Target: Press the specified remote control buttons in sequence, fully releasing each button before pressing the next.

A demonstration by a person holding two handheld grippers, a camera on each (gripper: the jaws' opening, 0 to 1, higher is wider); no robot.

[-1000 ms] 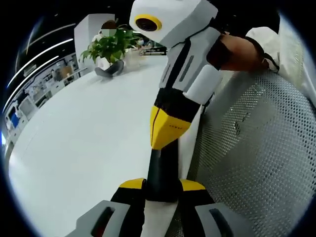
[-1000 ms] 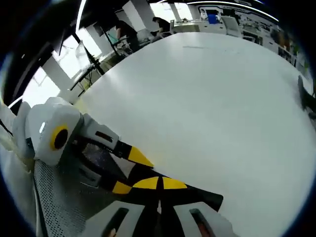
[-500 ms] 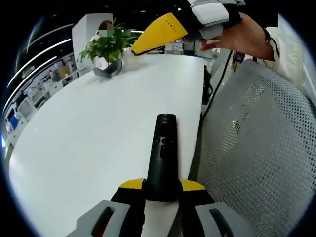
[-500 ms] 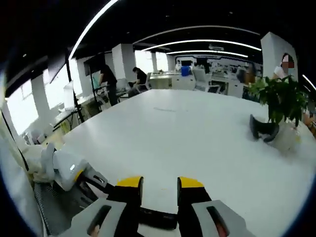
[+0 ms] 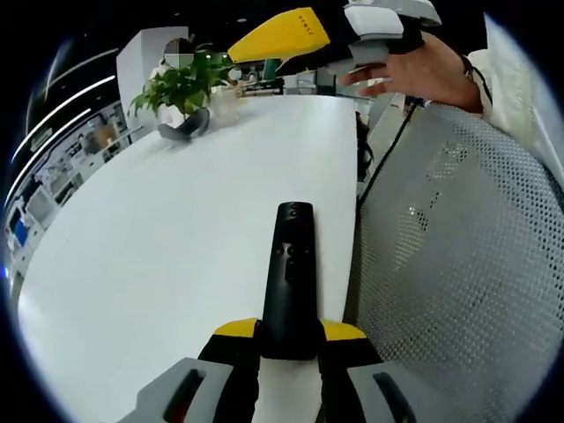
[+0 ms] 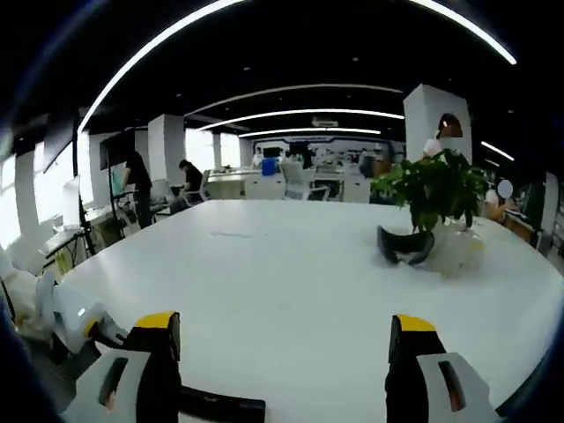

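A black remote control (image 5: pixel 292 273) lies lengthwise over the white table (image 5: pixel 176 247), near its right edge, buttons facing up. My left gripper (image 5: pixel 291 332) is shut on the remote's near end, with a yellow-tipped jaw on either side. My right gripper (image 5: pixel 284 35) hangs high above the table's far part, held by a hand (image 5: pixel 423 72) and apart from the remote. In the right gripper view my right gripper (image 6: pixel 282 339) stands wide open with nothing between its fingers. The remote's end (image 6: pixel 222 407) shows at the bottom there, and the left gripper (image 6: pixel 77 322) at the lower left.
A potted plant (image 5: pixel 181 84) and a dark curved object (image 6: pixel 404 244) stand on the far part of the table. A grey mesh chair (image 5: pixel 458 264) hugs the table's right edge. People and desks (image 6: pixel 189 176) fill the office beyond.
My right gripper has lifted off the remote, risen well above the table and opened wide. The left gripper keeps its hold on the remote.
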